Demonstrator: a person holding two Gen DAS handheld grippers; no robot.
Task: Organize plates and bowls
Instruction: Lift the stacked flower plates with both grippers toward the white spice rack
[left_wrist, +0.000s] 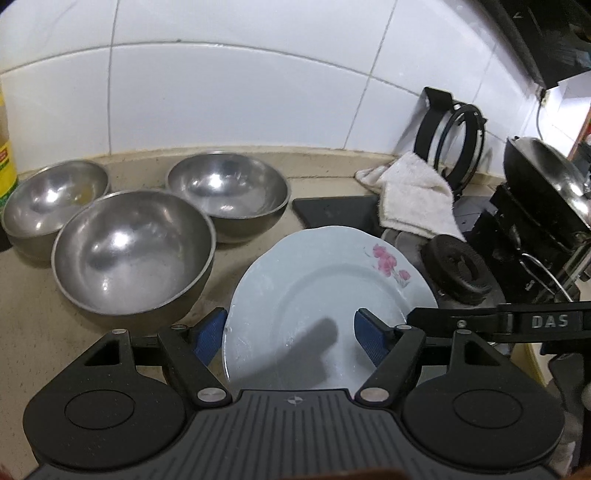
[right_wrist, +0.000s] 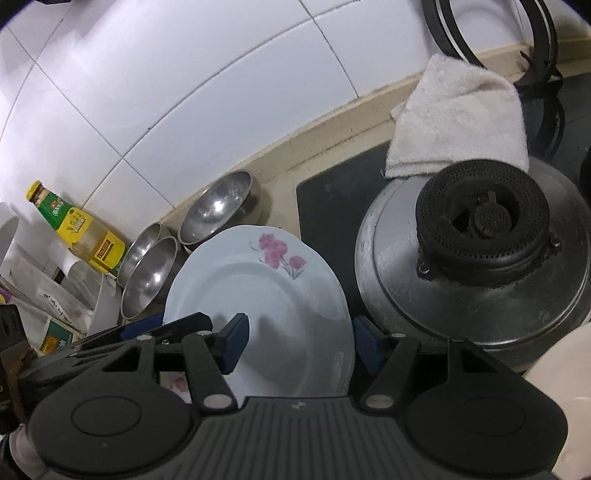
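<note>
A pale blue plate with pink flowers lies on the beige counter, next to the stove. It also shows in the right wrist view. My left gripper is open, one blue pad off the plate's left rim, the other over its well. My right gripper is open and straddles the plate's right edge, one pad over the plate and one beyond its rim. Three steel bowls stand left of the plate, each apart.
A white cloth lies on the stove's back corner. A black burner sits in a steel ring right of the plate. A wok sits on the far right. A yellow bottle stands by the wall. White tiles rise behind.
</note>
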